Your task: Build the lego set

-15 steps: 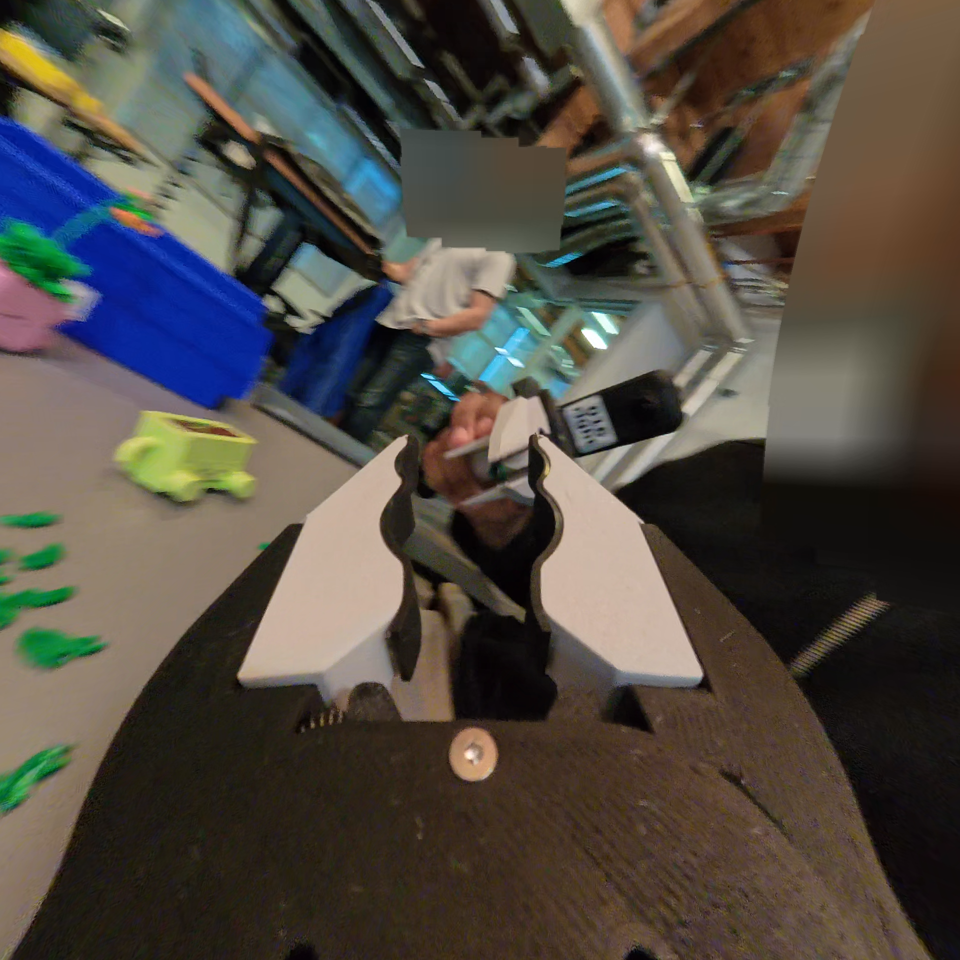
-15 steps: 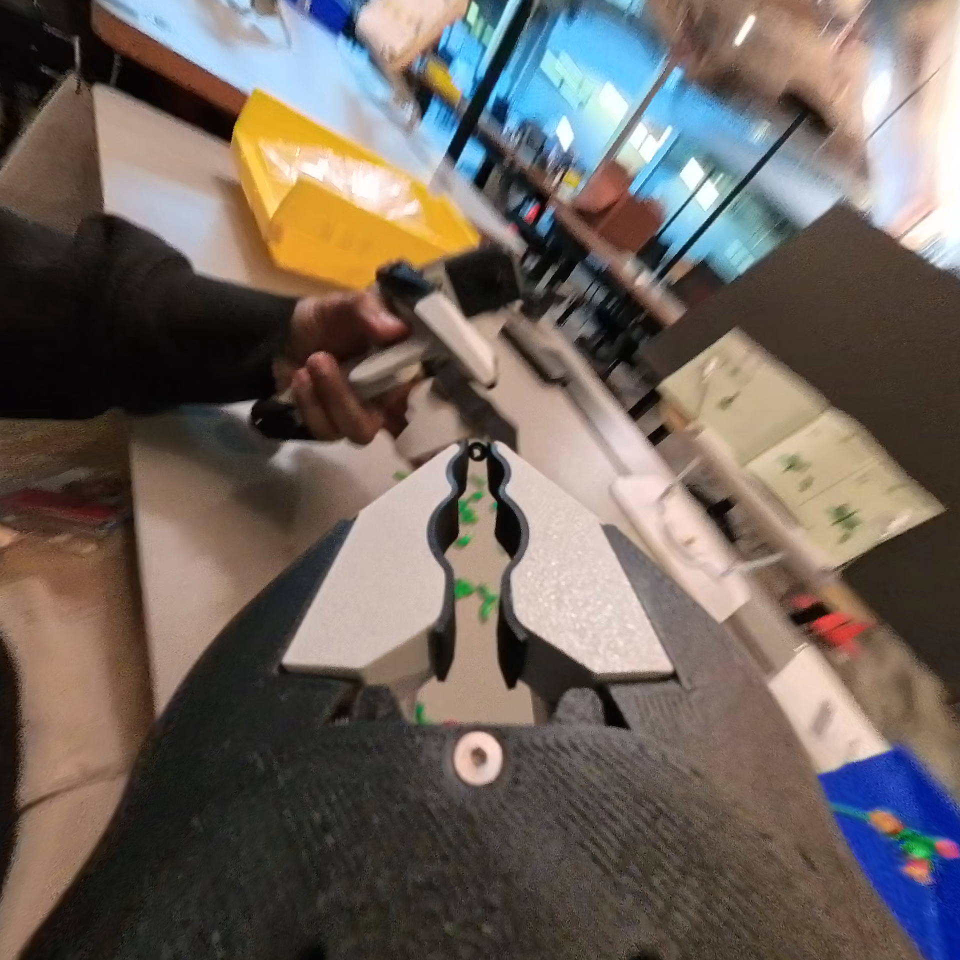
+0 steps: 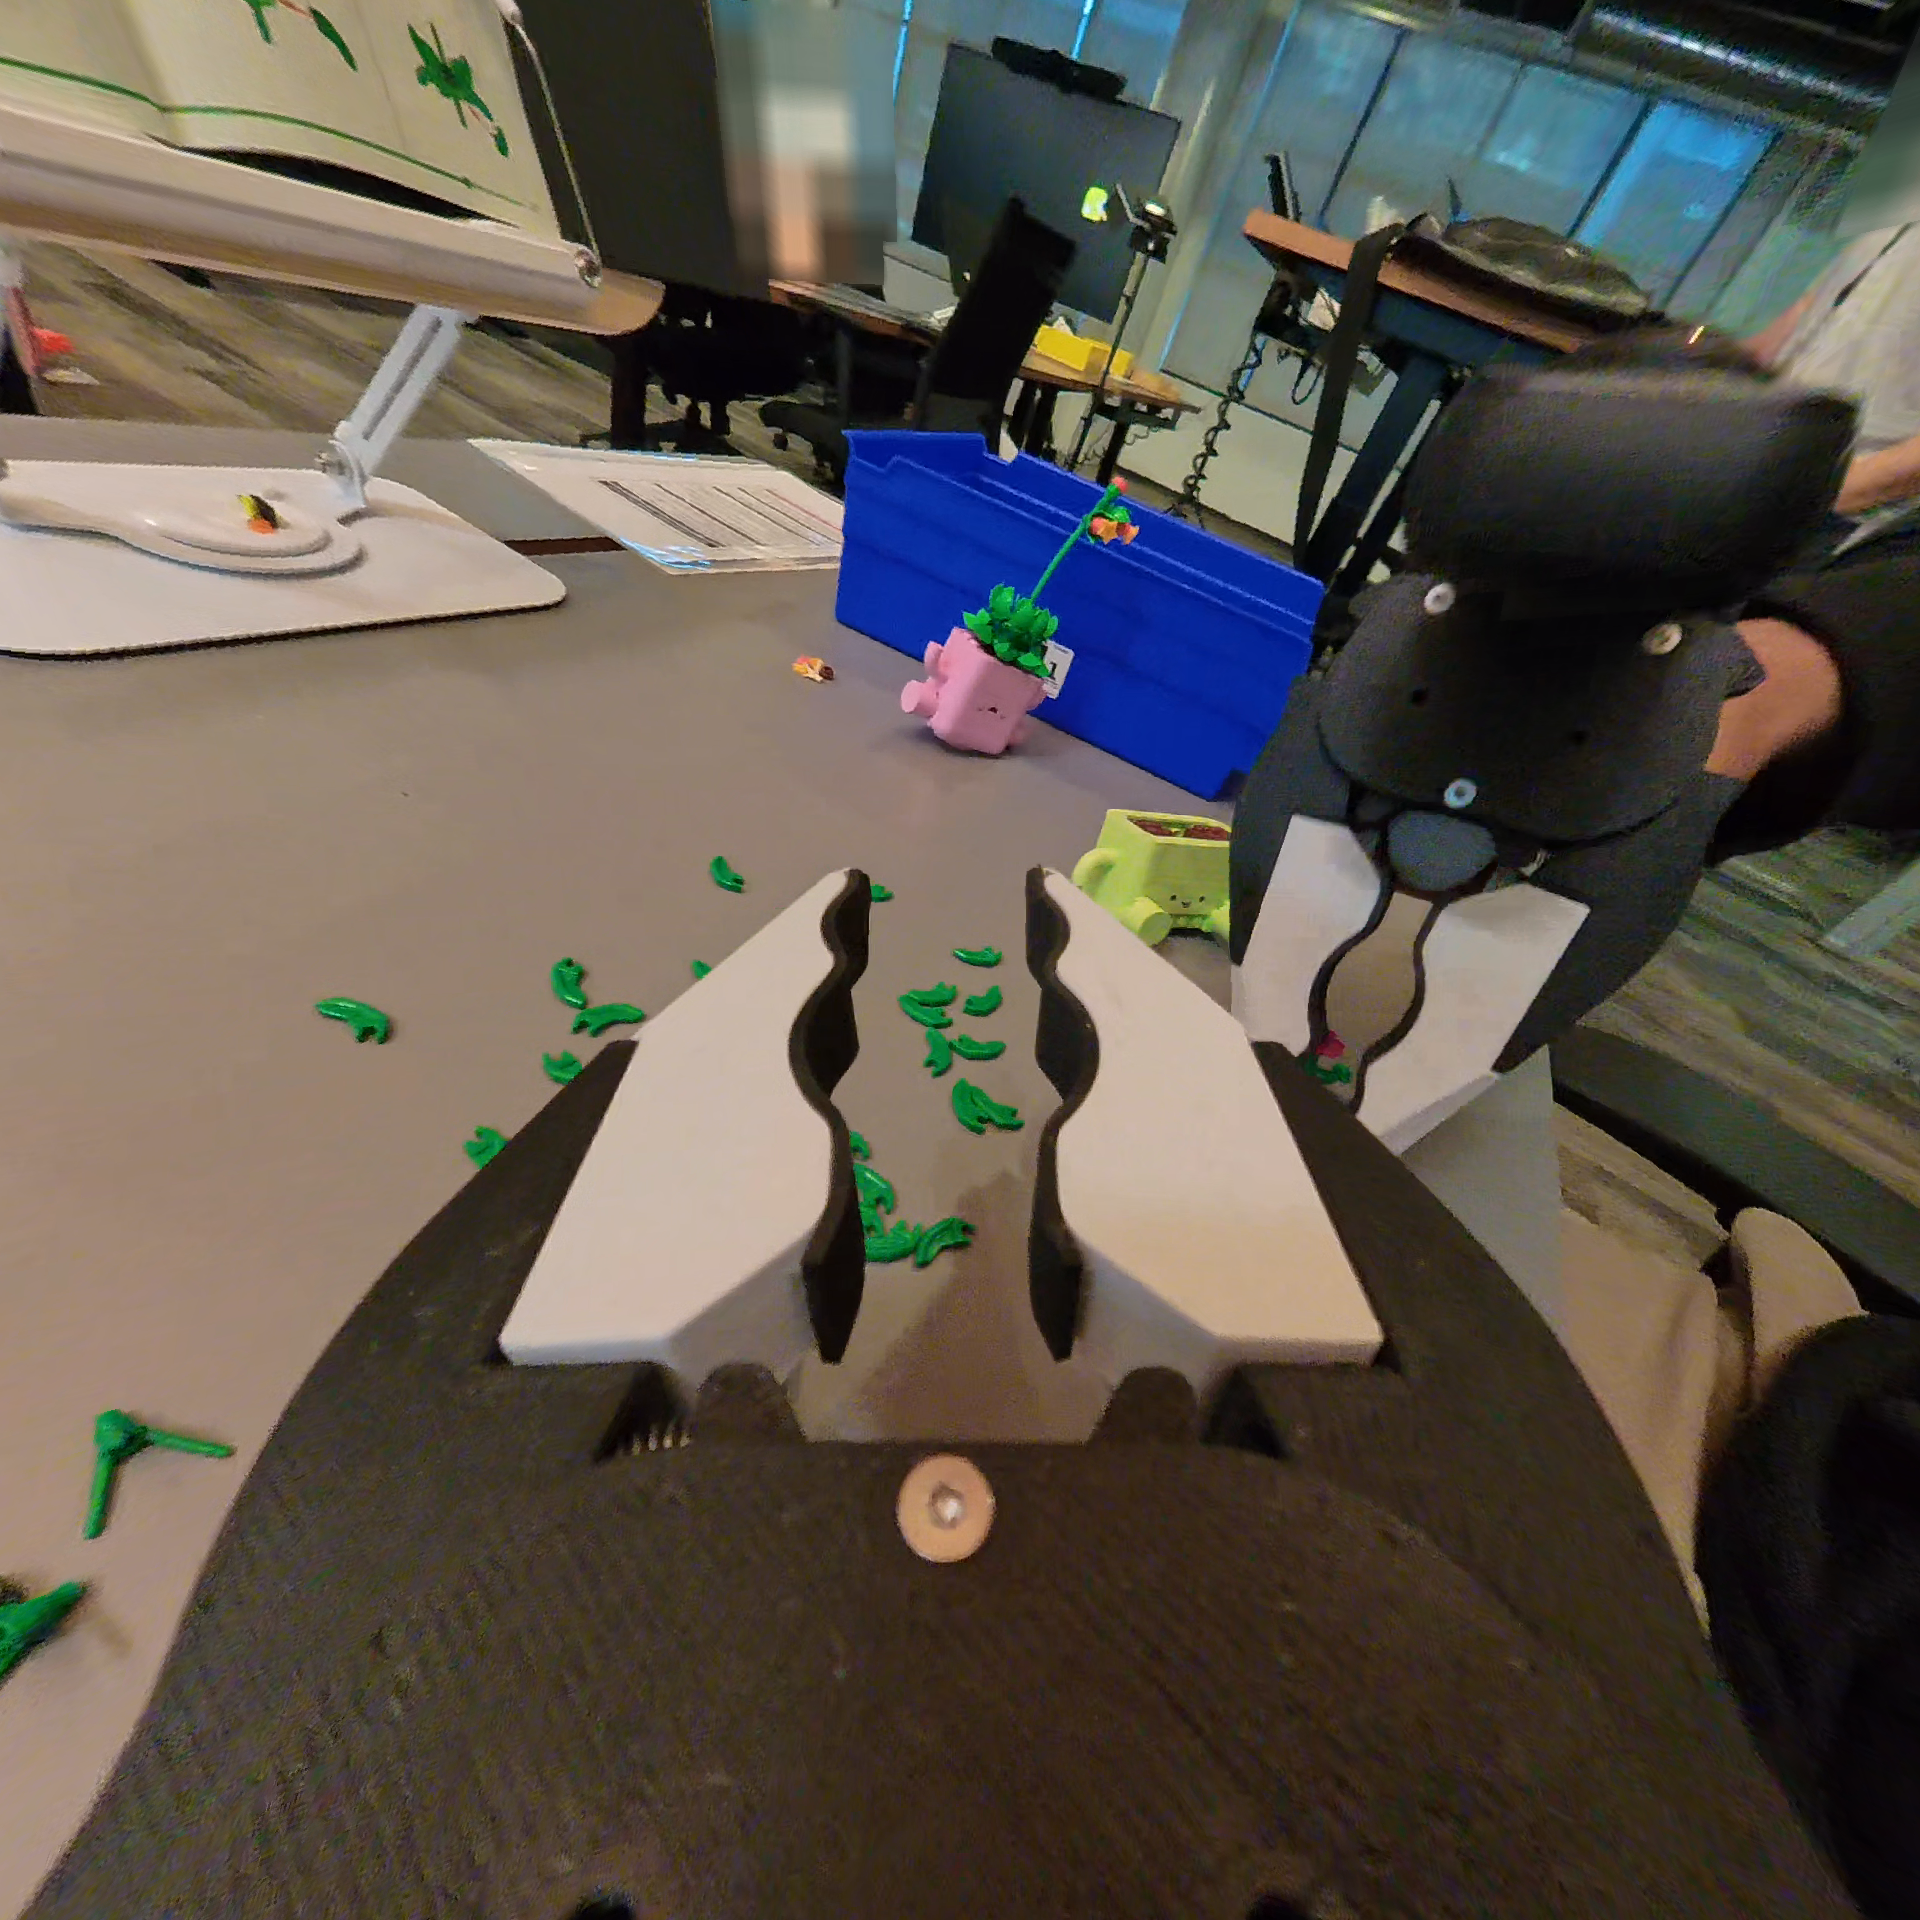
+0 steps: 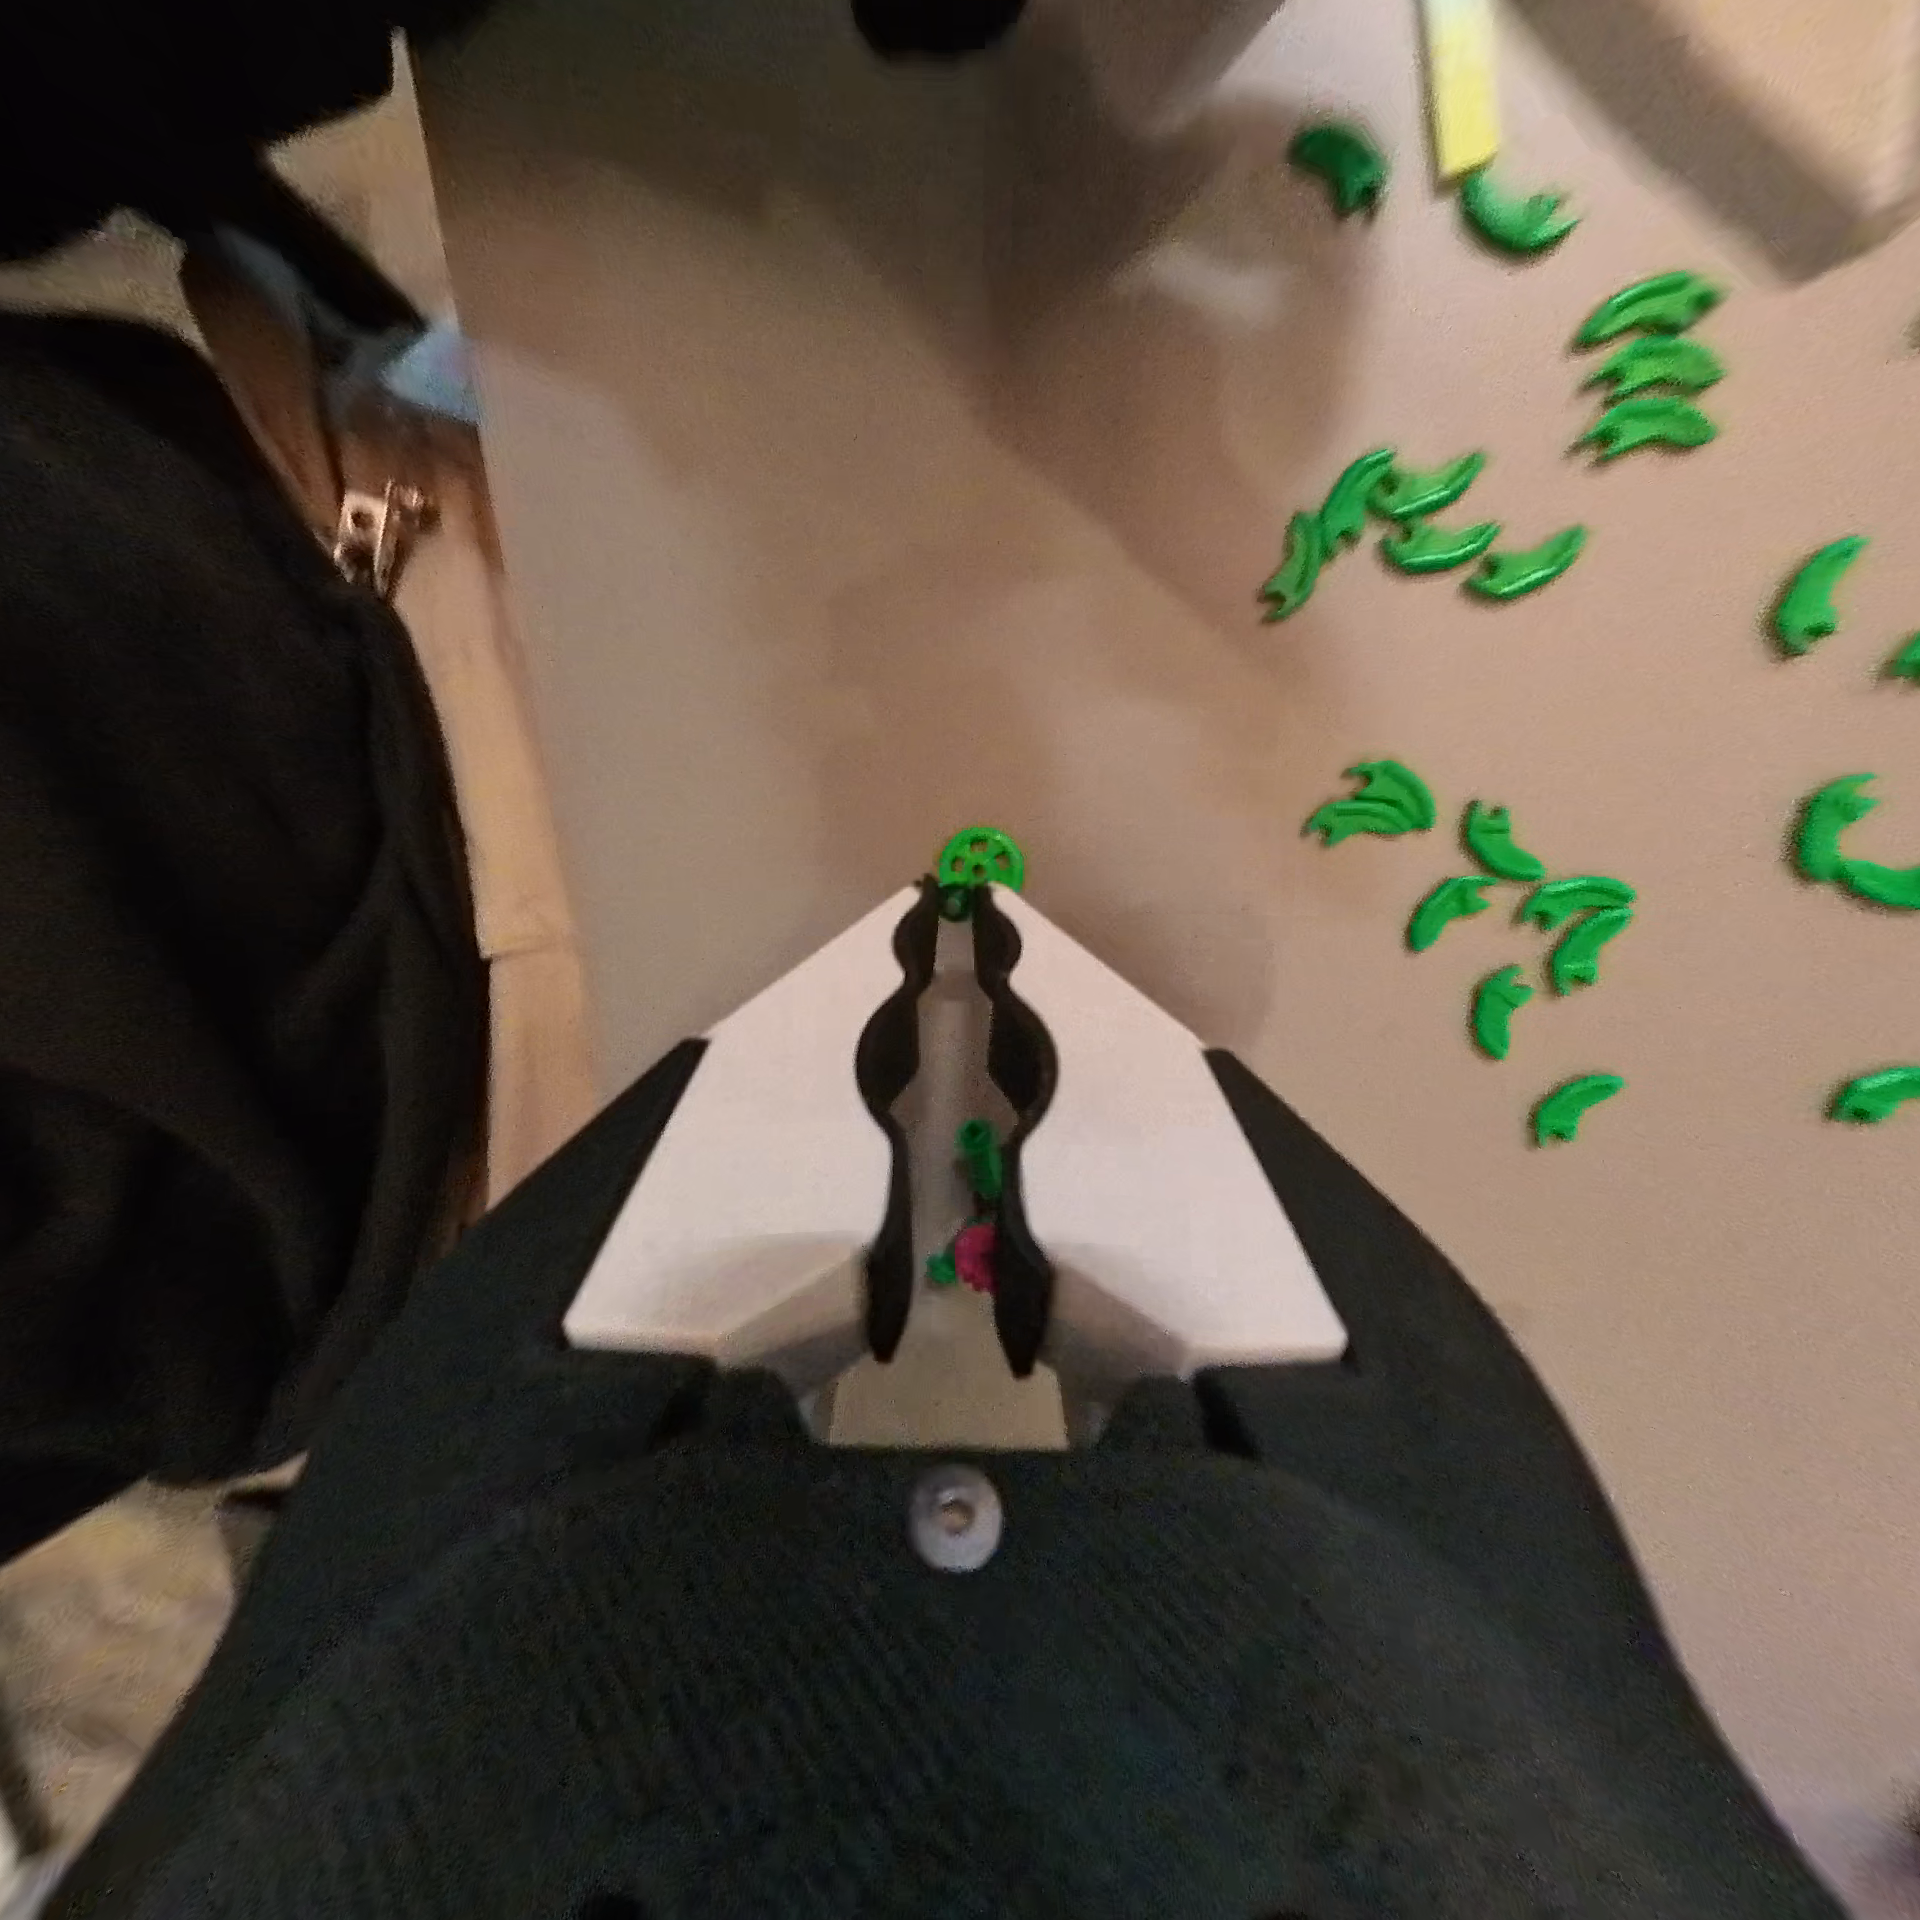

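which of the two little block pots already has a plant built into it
The pink pot by the blue bin: it carries green leaves and a flowering stem, while the lime-green pot holds no plant.

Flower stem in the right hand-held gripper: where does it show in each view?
Left wrist view: right of centre, a pink-and-green bit of the flower stem at the right hand-held gripper tips.
Right wrist view: centre, the flower stem pinched between the right hand-held gripper tips.
Shared landmark: the scattered green leaf pieces on the table.
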A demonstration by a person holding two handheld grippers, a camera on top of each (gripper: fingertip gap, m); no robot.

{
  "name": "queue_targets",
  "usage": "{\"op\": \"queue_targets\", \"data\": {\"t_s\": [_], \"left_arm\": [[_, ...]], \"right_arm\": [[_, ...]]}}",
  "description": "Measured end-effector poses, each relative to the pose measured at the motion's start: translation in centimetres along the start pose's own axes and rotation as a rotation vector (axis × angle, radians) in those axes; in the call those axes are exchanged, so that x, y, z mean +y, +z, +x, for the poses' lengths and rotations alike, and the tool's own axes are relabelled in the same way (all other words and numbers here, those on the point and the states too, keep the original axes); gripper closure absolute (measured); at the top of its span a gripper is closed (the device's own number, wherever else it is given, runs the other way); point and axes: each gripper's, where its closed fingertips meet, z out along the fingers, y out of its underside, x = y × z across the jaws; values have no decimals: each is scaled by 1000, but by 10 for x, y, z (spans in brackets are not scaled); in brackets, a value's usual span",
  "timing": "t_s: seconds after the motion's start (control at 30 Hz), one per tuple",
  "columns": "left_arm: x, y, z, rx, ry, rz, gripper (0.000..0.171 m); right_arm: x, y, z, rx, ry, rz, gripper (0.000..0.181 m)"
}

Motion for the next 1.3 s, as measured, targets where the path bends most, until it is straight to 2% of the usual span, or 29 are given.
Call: {"op": "queue_targets", "data": {"t_s": [0.23,0.57,0.93,1.3], "left_arm": [[-12,-12,-13,-13,-53,54,144],[-19,-20,-20,-34,-61,90,146],[-18,-18,-20,-30,-77,90,146],[-13,-15,-21,-33,-76,72,146]], "right_arm": [[3,7,0,-40,-27,-124,177],[1,18,5,-47,-74,-202,177],[4,15,4,17,-131,-201,177],[5,17,5,20,-147,-181,177]]}}
